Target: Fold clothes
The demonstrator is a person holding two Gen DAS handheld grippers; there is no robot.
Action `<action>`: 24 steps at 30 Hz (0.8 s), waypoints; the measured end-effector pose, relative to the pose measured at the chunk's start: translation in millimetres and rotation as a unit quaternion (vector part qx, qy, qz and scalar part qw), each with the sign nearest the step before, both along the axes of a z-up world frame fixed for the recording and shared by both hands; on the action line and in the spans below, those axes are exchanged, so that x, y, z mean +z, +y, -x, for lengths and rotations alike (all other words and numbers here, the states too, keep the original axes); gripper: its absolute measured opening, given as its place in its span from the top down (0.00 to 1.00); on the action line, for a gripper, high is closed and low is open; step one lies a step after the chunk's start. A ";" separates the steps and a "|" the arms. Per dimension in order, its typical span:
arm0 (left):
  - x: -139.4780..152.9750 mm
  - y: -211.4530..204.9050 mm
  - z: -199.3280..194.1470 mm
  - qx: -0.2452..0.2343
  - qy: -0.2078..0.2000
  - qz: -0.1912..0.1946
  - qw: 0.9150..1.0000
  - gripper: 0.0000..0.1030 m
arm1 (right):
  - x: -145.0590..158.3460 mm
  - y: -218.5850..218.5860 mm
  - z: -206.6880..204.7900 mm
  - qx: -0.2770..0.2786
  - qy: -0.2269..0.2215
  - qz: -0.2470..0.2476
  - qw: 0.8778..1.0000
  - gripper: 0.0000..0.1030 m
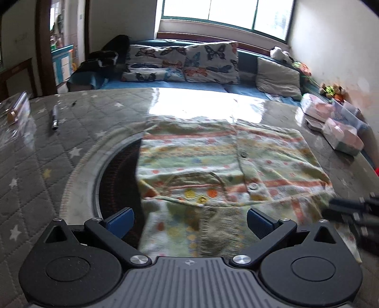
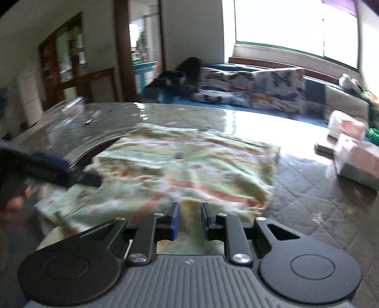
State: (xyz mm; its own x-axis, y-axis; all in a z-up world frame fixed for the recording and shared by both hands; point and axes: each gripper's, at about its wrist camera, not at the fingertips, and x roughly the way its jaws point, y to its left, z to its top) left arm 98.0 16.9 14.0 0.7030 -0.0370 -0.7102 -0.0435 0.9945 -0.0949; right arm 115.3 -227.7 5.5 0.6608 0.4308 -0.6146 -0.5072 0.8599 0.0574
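The garment [image 1: 213, 170] lies on the worktop [image 1: 71, 132] right in front of you, its left part over a round inset [image 1: 118, 180] in the surface, with your left claw [image 1: 189, 222] above its near edge and your right claw [image 2: 189, 222] above its near right part. A pen [image 1: 55, 118] lies on the worktop far to the left of the garment, and boxes [image 1: 341, 132] sit along the right edge. Behind the worktop stands a sofa [image 1: 165, 84] carrying cushions [image 1: 208, 64], below a window [image 1: 225, 11].
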 end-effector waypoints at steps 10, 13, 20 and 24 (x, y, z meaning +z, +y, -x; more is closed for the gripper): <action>-23.4 -14.9 -8.7 -0.025 0.014 -0.052 0.998 0.00 | -18.1 -13.3 -17.2 -0.036 0.022 0.004 0.999 0.81; -21.3 -13.1 -8.0 -0.022 0.015 -0.051 0.998 0.00 | -7.8 -14.3 -8.2 -0.029 0.012 0.006 0.999 0.74; -9.7 -18.5 5.0 -0.038 0.001 -0.049 0.998 0.00 | 3.5 -8.0 21.7 0.013 0.001 0.017 1.000 0.58; -18.4 -22.9 9.5 -0.044 0.005 -0.068 0.997 0.00 | -5.8 -9.0 30.9 0.016 0.017 0.020 1.000 0.57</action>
